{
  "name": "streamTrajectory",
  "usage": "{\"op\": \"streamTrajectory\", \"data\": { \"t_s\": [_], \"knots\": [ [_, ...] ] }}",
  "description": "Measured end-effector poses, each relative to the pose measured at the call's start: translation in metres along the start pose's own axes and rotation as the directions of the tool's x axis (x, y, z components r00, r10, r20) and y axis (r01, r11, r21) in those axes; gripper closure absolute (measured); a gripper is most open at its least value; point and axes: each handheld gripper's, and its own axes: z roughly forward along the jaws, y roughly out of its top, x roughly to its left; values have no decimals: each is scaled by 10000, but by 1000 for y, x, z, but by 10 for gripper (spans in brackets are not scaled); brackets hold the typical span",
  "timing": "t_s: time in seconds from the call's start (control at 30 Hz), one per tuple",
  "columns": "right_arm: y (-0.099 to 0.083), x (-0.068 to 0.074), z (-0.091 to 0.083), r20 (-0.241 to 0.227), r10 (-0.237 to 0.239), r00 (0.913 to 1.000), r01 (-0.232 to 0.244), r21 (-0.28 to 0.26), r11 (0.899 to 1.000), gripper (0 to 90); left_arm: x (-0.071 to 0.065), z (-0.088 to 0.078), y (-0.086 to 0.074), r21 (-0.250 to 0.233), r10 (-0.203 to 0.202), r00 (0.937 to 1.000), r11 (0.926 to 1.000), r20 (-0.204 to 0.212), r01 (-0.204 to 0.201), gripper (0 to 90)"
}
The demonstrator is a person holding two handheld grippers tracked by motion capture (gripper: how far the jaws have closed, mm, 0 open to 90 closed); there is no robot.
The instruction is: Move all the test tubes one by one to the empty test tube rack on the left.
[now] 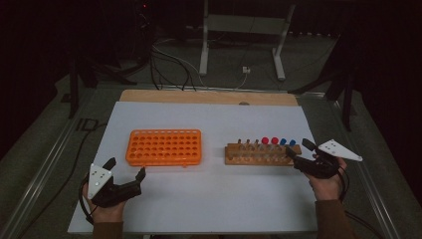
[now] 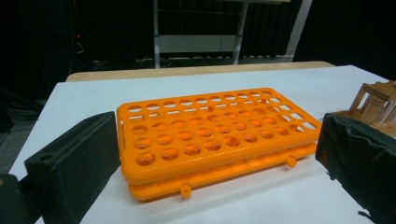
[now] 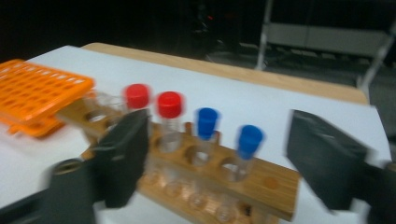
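From above, the right gripper (image 1: 298, 153) nears the wooden rack (image 1: 263, 154) on the worktop (image 1: 209, 199); the left gripper (image 1: 125, 175) waits by the orange rack (image 1: 164, 147). The left gripper view shows its fingers (image 2: 74, 163) apart, empty. In the right gripper view, fingers (image 3: 126, 154) are apart around the blue tubes (image 3: 247, 144); the blur suggests haste, which could knock a tube.

White table top (image 1: 209, 194) over a wooden board (image 1: 199, 96); behind it a grey metal stand (image 1: 243, 30), floor cables (image 1: 169, 64).
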Motion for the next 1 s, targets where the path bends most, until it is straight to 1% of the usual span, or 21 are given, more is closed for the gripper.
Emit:
{"op": "streamTrajectory", "data": {
  "t_s": [0.07, 0.13, 0.17, 0.2, 0.23, 0.27, 0.3, 0.37, 0.43, 0.5, 0.6, 0.7, 0.87, 0.93, 1.0],
  "knots": [
    [-1, -6, 4, 112, 220, 9997, -222, 118, 9997, 411, 0, 0, 0, 2, -9, 10000, 10000, -15, 9, 7],
    [-2, -12, 8, -13, 375, 9993, -374, 287, 9989, 483, 0, 0, 0, 5, -21, 10000, 10000, -33, 21, 7],
    [-3, -14, 10, 90, 379, 9992, -382, 331, 9987, 523, 0, 0, -1, 9, -32, 10000, 10000, -48, 32, 7],
    [-4, -15, 11, 81, 449, 9990, -452, 390, 9982, 552, 1, 0, -1, 1, -89, 9999, 10000, -59, 89, 7],
    [-5, -17, 13, -24, 519, 9986, -518, 429, 9977, 566, 1, 0, -1, 1, -89, 9999, 10000, -59, 89, 7],
    [-5, -18, 14, -101, 506, 9987, -501, 457, 9977, 585, 2, 0, -1, 0, -109, 9999, 9999, -62, 109, 7],
    [-6, -18, 16, -121, 504, 9987, -497, 514, 9974, 595, 2, 0, -1, 0, -109, 9999, 9999, -62, 109, 7],
    [-6, -19, 20, -314, 576, 9978, -556, 593, 9967, 599, 2, 1, -1, 32, -121, 9999, 9999, -72, 121, 7],
    [-7, -18, 25, -352, 574, 9977, -547, 719, 9959, 615, 1, 1, -2, 58, -110, 9999, 9999, -41, 110, 7],
    [-9, -17, 29, -341, 528, 9980, -499, 805, 9955, 675, 1, 2, -2, 75, -99, 9999, 9999, -19, 99, 7],
    [-12, -14, 32, -244, 410, 9989, -385, 956, 9947, 727, 0, 2, -2, 96, -96, 10000, 9999, 26, 95, 7],
    [-14, -12, 34, -92, 200, 9998, -189, 1039, 9944, 743, 0, 2, -2, 92, -103, 9999, 9999, 47, 103, 7],
    [-15, -11, 36, 82, 65, 9999, -73, 1101, 9939, 744, 1, 2, -2, 75, -156, 9999, 9999, 68, 155, 7],
    [-16, -10, 37, 138, 38, 9999, -52, 1028, 9947, 747, 1, 2, -2, 93, -182, 9998, 9998, 99, 181, 8],
    [-17, -8, 37, 228, -107, 9997, 84, 989, 9951, 750, 1, 2, -3, 127, -152, 9998, 9998, 110, 151, 8]
  ]
}}
